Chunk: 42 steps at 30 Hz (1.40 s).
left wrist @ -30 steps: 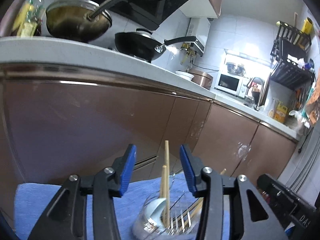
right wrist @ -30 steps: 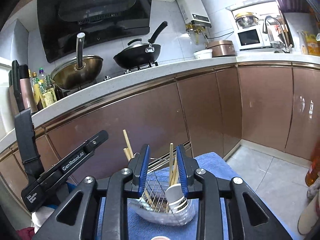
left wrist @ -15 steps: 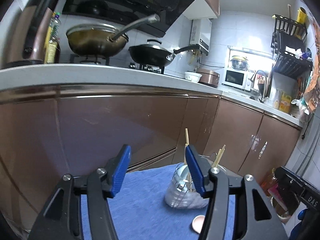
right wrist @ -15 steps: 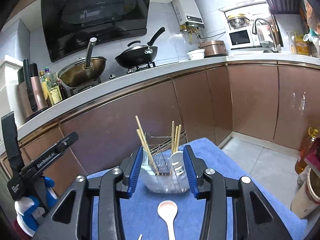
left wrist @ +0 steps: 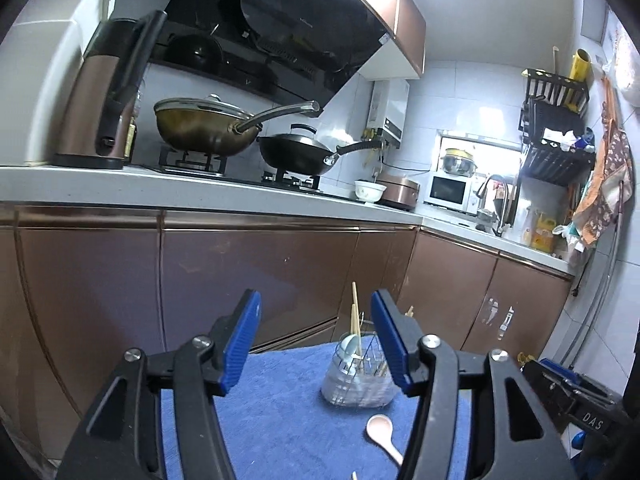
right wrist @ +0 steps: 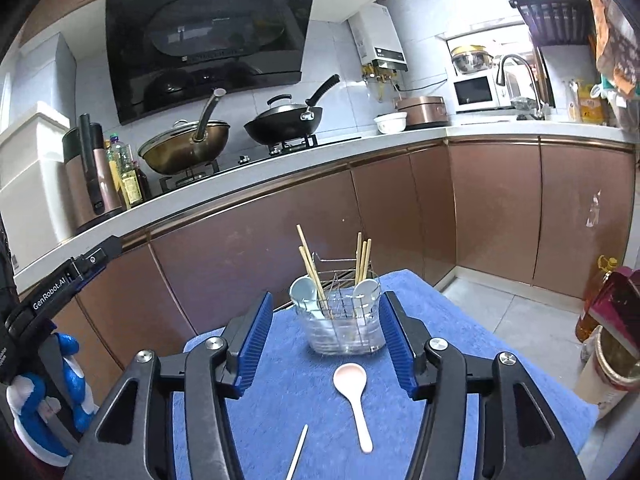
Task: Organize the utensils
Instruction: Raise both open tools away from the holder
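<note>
A clear utensil holder (right wrist: 345, 327) (left wrist: 357, 384) with a wire rack stands at the far end of a blue cloth (right wrist: 280, 412) (left wrist: 280, 412). Chopsticks (right wrist: 310, 266) and two pale spoons (right wrist: 302, 294) stand in it. A pink spoon (right wrist: 354, 390) (left wrist: 382, 432) lies on the cloth in front of the holder, and a single pale chopstick (right wrist: 298, 454) lies nearer to me. My right gripper (right wrist: 326, 348) hangs above the cloth, well back from the holder; its jaws are opening with nothing between them. My left gripper (left wrist: 318, 340) is open and empty, back and left of the holder.
Brown cabinet doors (right wrist: 256, 248) rise right behind the cloth under a white counter (right wrist: 280, 168) with two woks (right wrist: 188, 148). A bottle and containers (right wrist: 604, 320) stand on the floor at the right. The left hand's tool (right wrist: 56, 304) shows at the left edge.
Both grippers have pulled back from the holder and opened wider. The holder now looks smaller and farther, and the pink spoon and loose chopstick on the cloth have come into view.
</note>
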Motion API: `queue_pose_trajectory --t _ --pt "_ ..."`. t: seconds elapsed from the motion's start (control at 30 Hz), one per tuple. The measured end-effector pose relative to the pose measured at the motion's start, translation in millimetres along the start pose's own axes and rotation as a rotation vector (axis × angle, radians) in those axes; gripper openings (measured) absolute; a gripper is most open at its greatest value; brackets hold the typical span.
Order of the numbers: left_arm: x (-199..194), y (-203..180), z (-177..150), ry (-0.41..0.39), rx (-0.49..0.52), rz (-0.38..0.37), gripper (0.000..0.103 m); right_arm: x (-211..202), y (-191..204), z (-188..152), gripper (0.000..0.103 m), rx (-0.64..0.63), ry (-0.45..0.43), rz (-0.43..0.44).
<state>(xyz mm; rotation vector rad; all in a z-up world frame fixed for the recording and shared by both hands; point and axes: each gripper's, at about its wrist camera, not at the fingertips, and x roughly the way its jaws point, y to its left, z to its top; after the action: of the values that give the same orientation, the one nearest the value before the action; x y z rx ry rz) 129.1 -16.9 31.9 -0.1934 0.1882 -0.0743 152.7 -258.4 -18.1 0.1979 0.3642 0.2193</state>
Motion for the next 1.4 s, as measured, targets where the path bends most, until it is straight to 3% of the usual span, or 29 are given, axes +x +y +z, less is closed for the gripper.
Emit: queue_pose_trajectory --t 0.13,0.3,0.63,0.7,0.97,1.23,1.4 --pt "-19.9 3.8 -1.5 0.038 0.018 0.0 0.06 -18.8 9.6 -5.8 0.059 -0.012 -0.004 -0.003" --pt "-45.0 6.2 -3.9 0.013 0.045 0.024 0.065 -40.4 24.5 -13.3 0.063 -0.042 -0.016 -0.006" --pt "-82.7 13.0 -7.6 0.002 0.029 0.001 0.073 -70.8 40.4 -26.7 0.088 -0.078 -0.04 -0.041" --pt "-84.3 16.7 -6.9 0.01 0.015 -0.013 0.074 -76.1 43.2 -28.2 0.101 -0.092 -0.049 -0.049" --pt "-96.8 22.4 -9.4 0.023 -0.021 -0.005 0.079 -95.0 47.8 -34.1 0.103 -0.12 -0.087 -0.065" --pt "-102.9 21.0 -19.0 0.064 -0.003 -0.033 0.08 -118.1 46.5 -37.5 0.103 -0.118 -0.201 -0.061" --pt "-106.4 16.9 -22.8 0.064 0.006 -0.048 0.08 -117.5 44.5 -41.1 0.103 -0.118 -0.181 -0.042"
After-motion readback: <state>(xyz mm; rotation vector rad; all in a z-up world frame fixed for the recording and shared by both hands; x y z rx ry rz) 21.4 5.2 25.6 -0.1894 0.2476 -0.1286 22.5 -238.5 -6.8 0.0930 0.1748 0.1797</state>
